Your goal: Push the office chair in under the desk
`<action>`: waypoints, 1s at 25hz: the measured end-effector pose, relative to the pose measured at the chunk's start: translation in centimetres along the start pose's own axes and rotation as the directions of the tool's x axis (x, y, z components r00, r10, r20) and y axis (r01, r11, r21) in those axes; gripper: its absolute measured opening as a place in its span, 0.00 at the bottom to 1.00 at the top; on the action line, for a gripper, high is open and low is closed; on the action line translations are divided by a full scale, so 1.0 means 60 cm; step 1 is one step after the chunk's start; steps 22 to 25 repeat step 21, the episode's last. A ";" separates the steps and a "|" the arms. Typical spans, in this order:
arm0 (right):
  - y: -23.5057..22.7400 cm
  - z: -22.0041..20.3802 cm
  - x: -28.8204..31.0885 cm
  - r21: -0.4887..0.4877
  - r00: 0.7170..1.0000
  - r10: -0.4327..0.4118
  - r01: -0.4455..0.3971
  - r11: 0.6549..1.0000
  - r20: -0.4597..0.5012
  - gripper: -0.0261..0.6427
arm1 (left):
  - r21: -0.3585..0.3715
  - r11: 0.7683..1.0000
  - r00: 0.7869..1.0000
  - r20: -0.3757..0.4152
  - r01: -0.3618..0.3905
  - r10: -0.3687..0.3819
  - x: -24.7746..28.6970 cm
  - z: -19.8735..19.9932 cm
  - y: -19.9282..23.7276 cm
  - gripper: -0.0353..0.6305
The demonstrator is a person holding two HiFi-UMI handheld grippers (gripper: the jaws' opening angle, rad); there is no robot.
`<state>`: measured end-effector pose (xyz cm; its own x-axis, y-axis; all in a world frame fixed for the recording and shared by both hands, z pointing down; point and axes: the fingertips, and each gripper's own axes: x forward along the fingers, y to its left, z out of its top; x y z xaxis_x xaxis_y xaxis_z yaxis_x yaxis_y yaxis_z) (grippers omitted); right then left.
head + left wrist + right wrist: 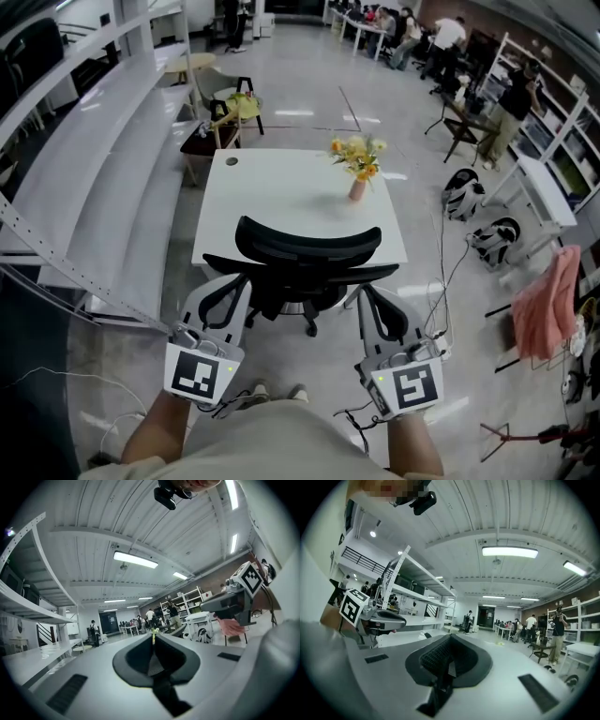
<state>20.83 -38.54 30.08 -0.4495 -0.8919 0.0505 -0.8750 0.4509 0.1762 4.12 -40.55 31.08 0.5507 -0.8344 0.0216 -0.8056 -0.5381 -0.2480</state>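
The black office chair stands at the near edge of the white desk, its back toward me and its seat partly under the top. A vase of yellow flowers sits on the desk. My left gripper is just behind the chair's left armrest; my right gripper is just behind the right armrest. Whether either touches the chair I cannot tell. The left gripper and the right gripper each show their pads closed together with nothing between, and the chair is hidden there.
White shelving runs along the left. A small chair and side table stand beyond the desk. Helmet-like things and cables lie on the floor at right, beside a pink cloth. People work far back.
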 end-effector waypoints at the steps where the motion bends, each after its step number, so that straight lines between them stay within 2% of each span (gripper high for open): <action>1: 0.000 -0.007 0.002 -0.004 1.000 -0.003 0.003 1.000 -0.007 0.05 | 0.003 1.000 1.000 -0.016 0.001 -0.001 0.000 -0.010 -0.002 0.08; 6: 0.006 -0.032 0.010 -0.006 0.999 0.002 -0.002 1.000 -0.040 0.05 | 0.018 1.000 0.997 -0.079 -0.002 0.004 0.002 -0.045 -0.004 0.07; 25: 0.001 -0.023 0.002 -0.004 0.999 -0.011 0.010 1.000 -0.044 0.05 | 0.029 1.000 0.998 -0.067 0.000 0.002 -0.004 -0.034 0.000 0.06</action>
